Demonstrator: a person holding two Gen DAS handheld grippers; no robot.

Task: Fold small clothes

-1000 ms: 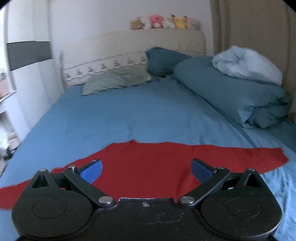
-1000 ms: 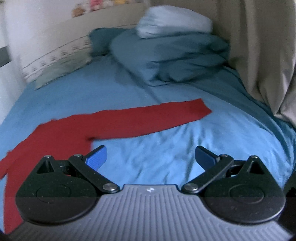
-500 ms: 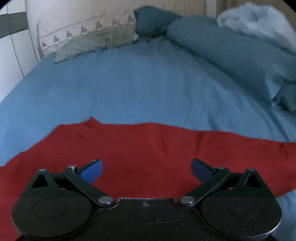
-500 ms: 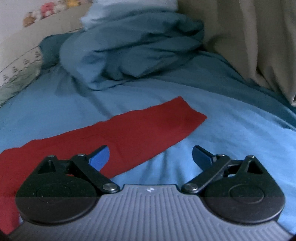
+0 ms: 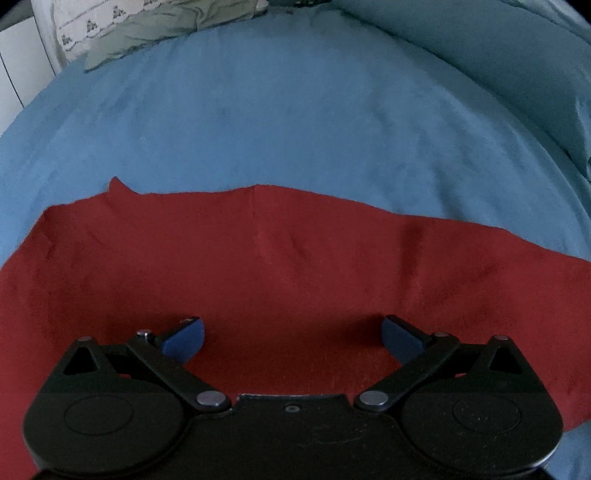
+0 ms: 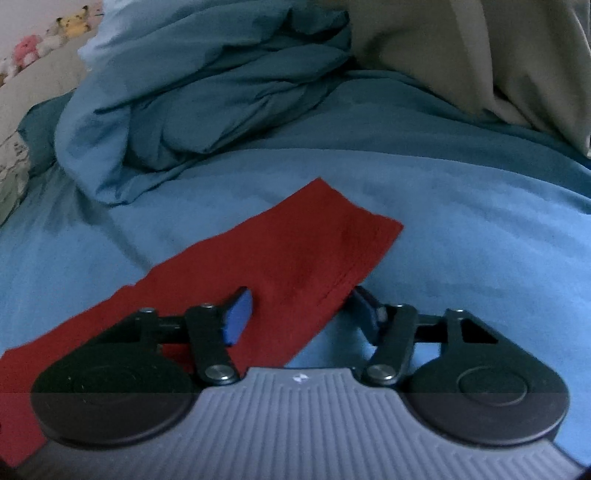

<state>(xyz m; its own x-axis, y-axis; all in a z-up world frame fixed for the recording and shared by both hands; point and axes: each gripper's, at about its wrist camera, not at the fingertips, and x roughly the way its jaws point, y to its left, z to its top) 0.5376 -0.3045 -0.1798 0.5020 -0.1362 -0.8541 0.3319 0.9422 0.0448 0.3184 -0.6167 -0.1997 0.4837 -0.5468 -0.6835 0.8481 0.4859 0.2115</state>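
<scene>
No words, brand names or numbers can be read in either view. The only sign is a small white emblem [image 6: 297, 377] printed on the ribbed grey housing [image 6: 295, 424] of the right gripper, centred just behind its two finger linkages; it is too small and blurred to tell its shape. Far ahead and to the left of the left gripper, a cream fabric headboard panel [image 5: 74, 29] carries a row of small dark embroidered motifs, ornament and not lettering. The flat black housing [image 5: 291, 443] of the left gripper bears faint scratches but no legible marking.
</scene>
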